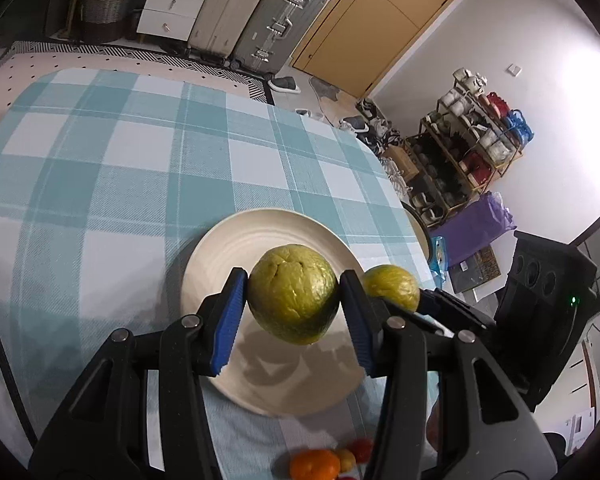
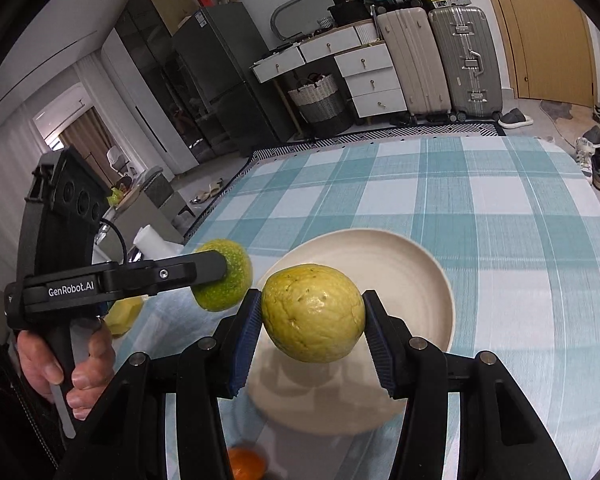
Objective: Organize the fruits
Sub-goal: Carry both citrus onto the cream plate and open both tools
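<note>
Each gripper's jaws pinch a green-yellow fruit: left gripper (image 1: pixel 294 300) holds one fruit (image 1: pixel 293 294), right gripper (image 2: pixel 312 314) another fruit (image 2: pixel 313 312), above the plate (image 2: pixel 420 276) near the table's near edge. Round skins could slip; the fruits might collide or roll off.

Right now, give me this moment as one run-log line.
left gripper: shut on green fruit | right gripper: shut on yellow fruit | both above plate | plate: nothing resting on it | orange: on cloth

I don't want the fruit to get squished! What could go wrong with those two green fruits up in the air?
1. Each tongs pinches its round fruit only at the sides: the left tongs on the greener fruit, the right tongs on the yellower fruit. Either might slip and fall.
2. They hang close together over the plate, so they could bump.
</note>
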The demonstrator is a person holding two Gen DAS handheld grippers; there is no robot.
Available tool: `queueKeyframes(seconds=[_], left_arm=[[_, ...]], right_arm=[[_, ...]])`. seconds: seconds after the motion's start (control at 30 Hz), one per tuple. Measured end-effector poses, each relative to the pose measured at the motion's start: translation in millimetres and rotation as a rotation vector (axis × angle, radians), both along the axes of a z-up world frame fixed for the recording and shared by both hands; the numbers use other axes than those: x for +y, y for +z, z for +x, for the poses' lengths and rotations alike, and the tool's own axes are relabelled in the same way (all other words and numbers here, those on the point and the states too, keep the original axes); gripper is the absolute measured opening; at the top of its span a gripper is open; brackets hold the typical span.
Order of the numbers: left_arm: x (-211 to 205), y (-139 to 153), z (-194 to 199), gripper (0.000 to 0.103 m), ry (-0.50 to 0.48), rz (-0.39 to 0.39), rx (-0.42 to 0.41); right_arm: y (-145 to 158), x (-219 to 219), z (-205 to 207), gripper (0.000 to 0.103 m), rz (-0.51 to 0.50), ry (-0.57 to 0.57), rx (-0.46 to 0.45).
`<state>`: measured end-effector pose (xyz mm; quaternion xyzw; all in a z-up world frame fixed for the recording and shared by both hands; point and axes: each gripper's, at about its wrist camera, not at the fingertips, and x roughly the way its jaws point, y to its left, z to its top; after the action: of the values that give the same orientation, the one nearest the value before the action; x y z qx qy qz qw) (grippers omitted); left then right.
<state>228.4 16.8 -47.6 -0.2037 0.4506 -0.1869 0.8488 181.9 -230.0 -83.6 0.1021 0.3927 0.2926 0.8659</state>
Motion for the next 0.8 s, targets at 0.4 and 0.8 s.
queueKeyframes(seconds=[0.4, 0.8], left_arm=[[-12.4, -41.1, 55.4, 0.045, -0.014, 0.007, 0.069], [-19.0, -61.3, 74.1, 0.045, -0.024, -0.034, 0.108]], right_arm=[[-36.6, 8.7, 41.6, 0.051, -0.077, -0.030, 0.007], [-49.4, 14.8, 58.4, 0.051, -0.116, -0.034, 0.006]])
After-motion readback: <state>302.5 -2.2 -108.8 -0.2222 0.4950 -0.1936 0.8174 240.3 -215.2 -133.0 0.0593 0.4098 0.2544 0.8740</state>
